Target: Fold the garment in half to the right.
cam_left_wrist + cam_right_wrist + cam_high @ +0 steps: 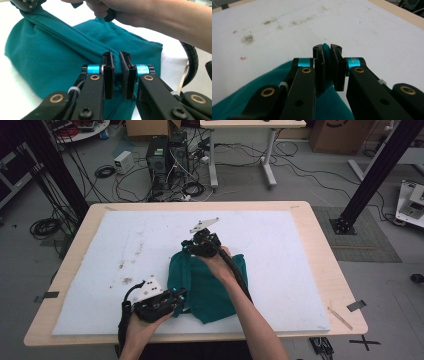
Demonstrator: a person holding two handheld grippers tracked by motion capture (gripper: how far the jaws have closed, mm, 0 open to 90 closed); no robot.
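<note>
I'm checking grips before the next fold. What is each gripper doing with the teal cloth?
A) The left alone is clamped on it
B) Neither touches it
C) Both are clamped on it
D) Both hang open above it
C: both the left gripper and the right gripper have teal cloth pinched between closed jaws.

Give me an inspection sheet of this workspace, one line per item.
Surface: white mat on wooden table, stained at left.
Job's things: teal cloth, bunched, mid-mat.
Clutter: nothing seen on mat.
Grippers: left gripper jaws shut on cloth's near edge; right gripper jaws shut on its far edge.
Cables: one trails from each gripper; more tangled on floor.
Surroundings: computer tower, second table, boxes, black frame posts.
</note>
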